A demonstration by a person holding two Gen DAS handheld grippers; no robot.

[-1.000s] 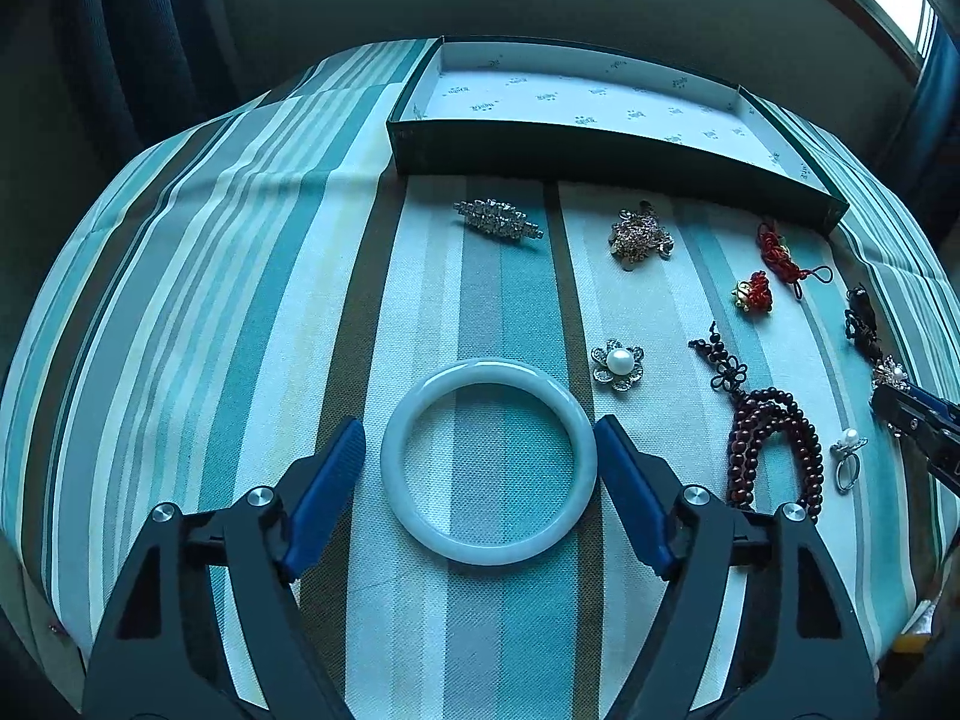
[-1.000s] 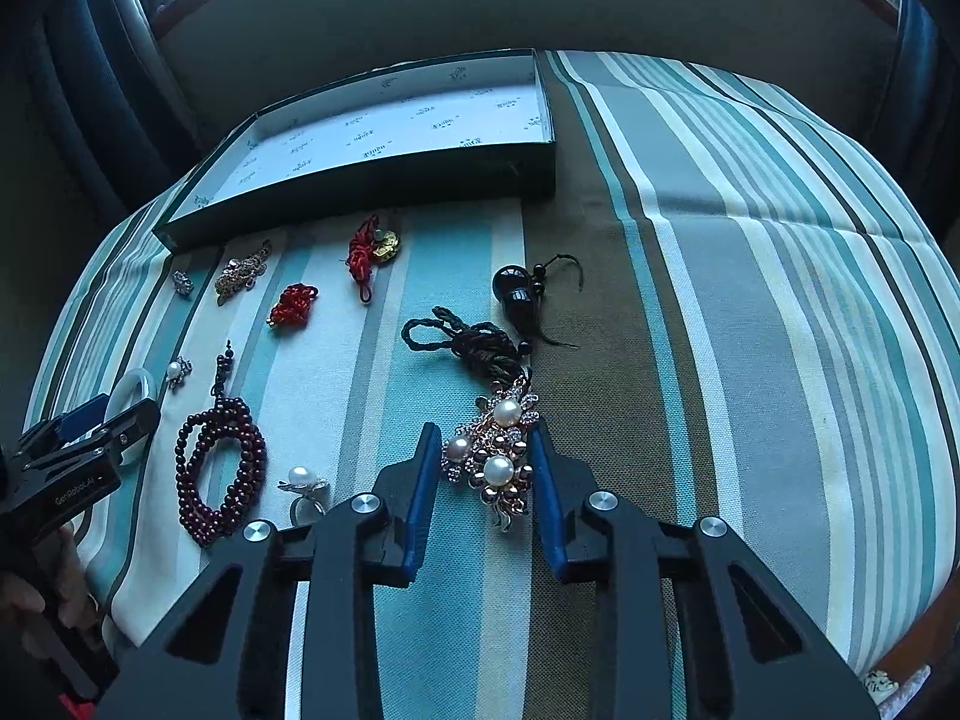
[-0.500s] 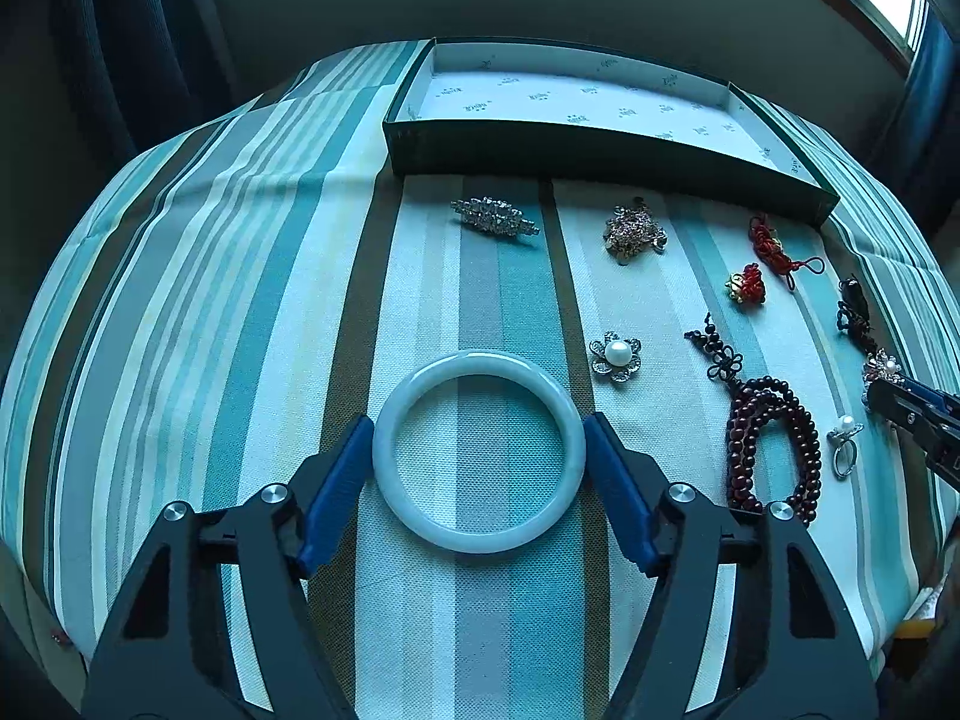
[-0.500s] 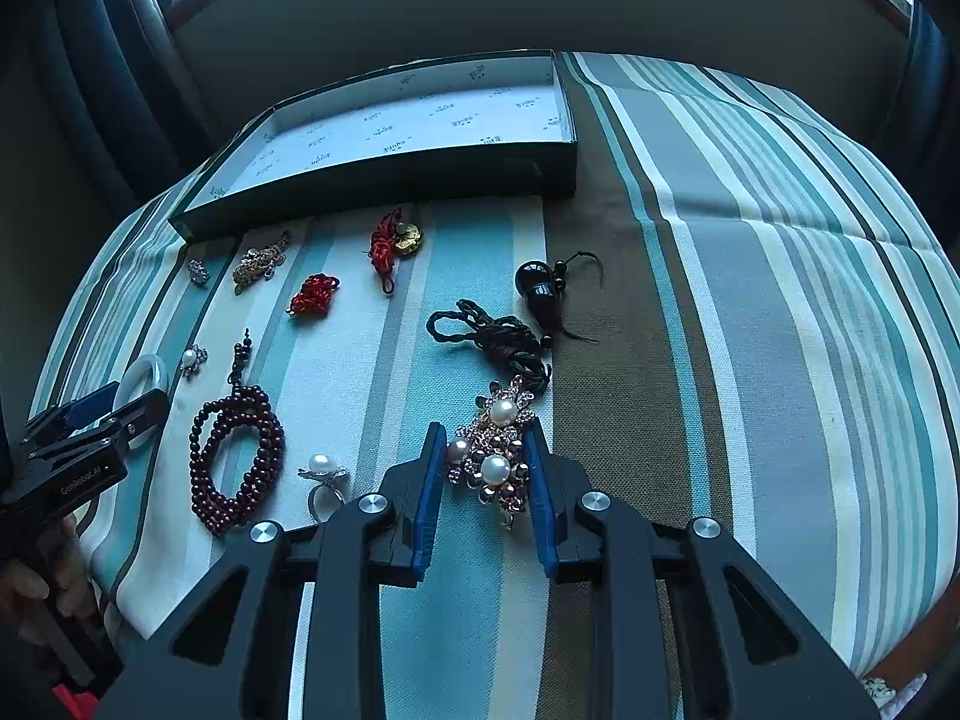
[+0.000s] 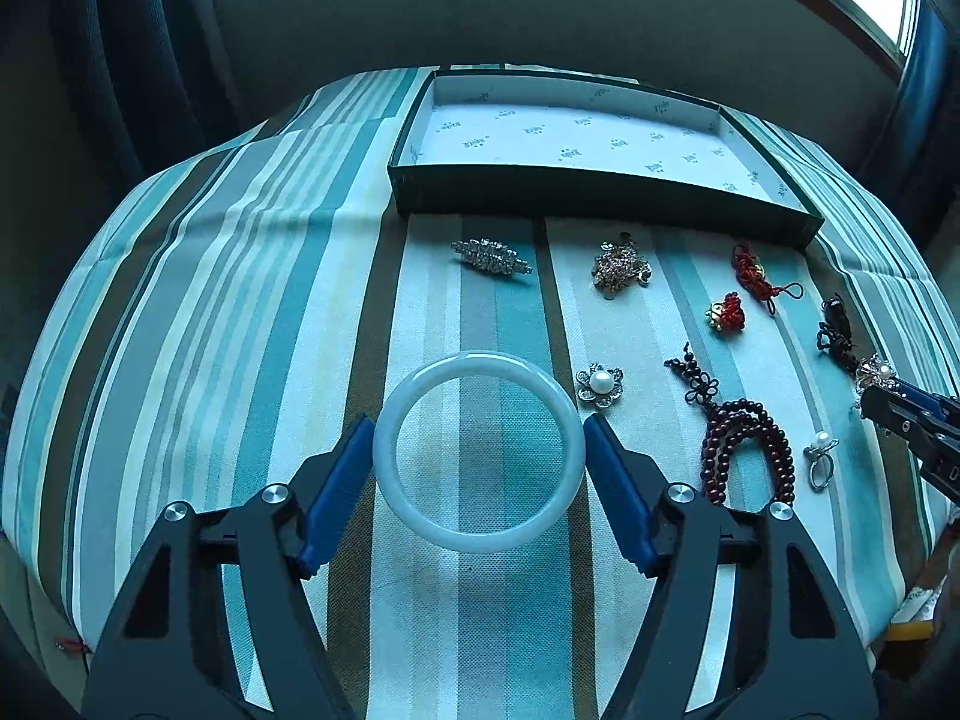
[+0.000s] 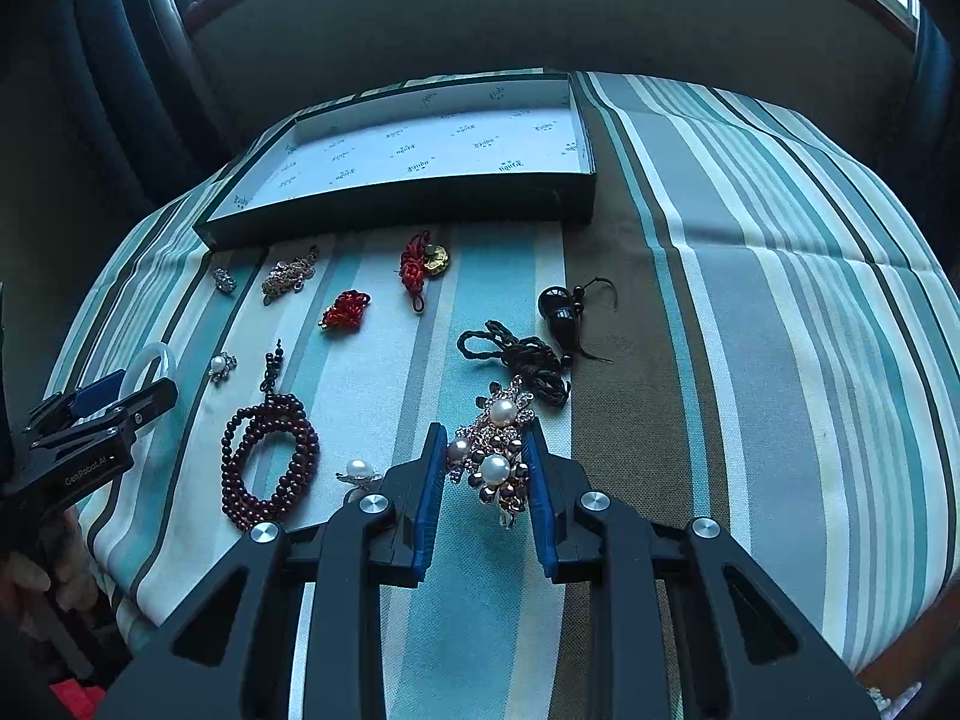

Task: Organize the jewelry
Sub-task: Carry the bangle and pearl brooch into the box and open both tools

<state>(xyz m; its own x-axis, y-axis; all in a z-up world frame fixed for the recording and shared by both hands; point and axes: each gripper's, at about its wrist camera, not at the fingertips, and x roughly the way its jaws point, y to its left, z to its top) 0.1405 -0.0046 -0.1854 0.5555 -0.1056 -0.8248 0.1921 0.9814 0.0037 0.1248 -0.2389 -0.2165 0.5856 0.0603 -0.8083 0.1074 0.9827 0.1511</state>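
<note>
While the box (image 5: pixel 600 204) waits at the bench's far edge, left hand-held gripper (image 5: pixel 480 450) pinches the white bangle (image 5: pixel 480 540) and right hand-held gripper (image 6: pixel 487 471) pinches the pearl brooch (image 6: pixel 495 459), probably for carrying them there

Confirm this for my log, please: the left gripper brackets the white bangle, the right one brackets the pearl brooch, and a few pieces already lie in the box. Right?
Not quite. In both wrist views the box holds nothing; every piece lies on the striped cloth. The left gripper does bracket the white bangle, and the right gripper the pearl brooch.
</note>
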